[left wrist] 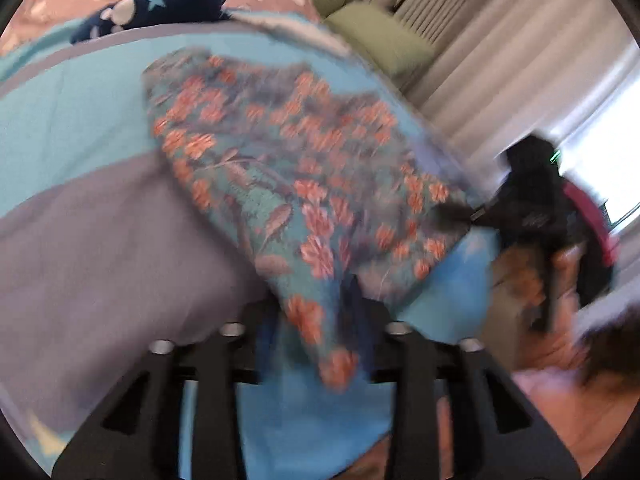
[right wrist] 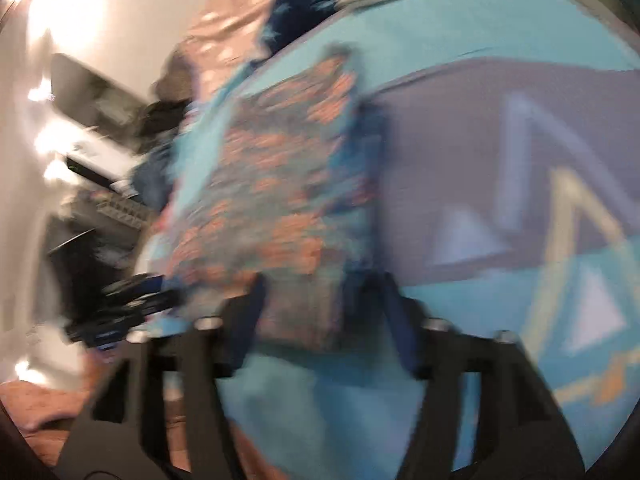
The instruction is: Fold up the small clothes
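Floral garment (left wrist: 288, 184) on blue bedspread (left wrist: 60, 120), corners between both part-open claws, grip unclear, starry navy cloth (left wrist: 160, 4) beyond.

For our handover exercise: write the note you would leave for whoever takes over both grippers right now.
Left gripper: jaws apart, a corner of the floral garment between them; blur hides any grip.
Right gripper: jaws wide, the garment's near edge between them, grip unclear.
The garment lies on the blue and grey bedspread. A navy star-print piece sits folded at the far end.
Left: finish folding the floral garment and set it aside.
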The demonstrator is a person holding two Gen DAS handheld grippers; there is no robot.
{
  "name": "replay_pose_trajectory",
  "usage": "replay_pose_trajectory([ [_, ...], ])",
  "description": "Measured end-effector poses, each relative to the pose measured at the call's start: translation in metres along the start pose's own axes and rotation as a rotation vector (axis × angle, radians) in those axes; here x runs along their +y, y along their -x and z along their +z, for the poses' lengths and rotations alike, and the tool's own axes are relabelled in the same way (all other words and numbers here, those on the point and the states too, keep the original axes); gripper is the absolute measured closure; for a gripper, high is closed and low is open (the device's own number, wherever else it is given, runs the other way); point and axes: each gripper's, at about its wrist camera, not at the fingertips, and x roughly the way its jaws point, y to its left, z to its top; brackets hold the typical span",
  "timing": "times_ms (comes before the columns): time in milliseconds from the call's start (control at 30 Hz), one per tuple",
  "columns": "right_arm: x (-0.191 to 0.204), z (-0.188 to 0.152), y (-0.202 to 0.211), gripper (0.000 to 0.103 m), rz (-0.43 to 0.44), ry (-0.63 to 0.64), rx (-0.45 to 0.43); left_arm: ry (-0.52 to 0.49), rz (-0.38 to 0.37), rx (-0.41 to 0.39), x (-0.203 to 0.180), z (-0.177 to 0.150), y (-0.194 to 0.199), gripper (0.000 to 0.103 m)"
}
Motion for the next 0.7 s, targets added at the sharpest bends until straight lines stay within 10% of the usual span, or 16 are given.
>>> replay_pose_trajectory([
  [233,0.024,0.068,0.01,0.077,-0.088,0.187,-0.221,0.006,0.225,-0.282,0.028,0.042,0.041,0.05],
  [433,0.057,0.141,-0.051,0.081,-0.097,0.37,-0.126,0.027,0.377,-0.253,0.07,0.117,-0.013,0.05],
  [600,0.04,0.189,-0.101,0.063,-0.078,0.327,-0.06,0.206,0.266,-0.15,0.128,0.133,-0.051,0.044],
  [667,0.036,0.201,-0.118,0.102,-0.039,0.326,-0.039,0.224,0.219,-0.171,0.137,0.141,-0.058,0.044],
  [700,0.034,0.199,-0.121,0.103,-0.023,0.327,-0.034,0.208,0.186,-0.183,0.138,0.148,-0.061,0.069],
])
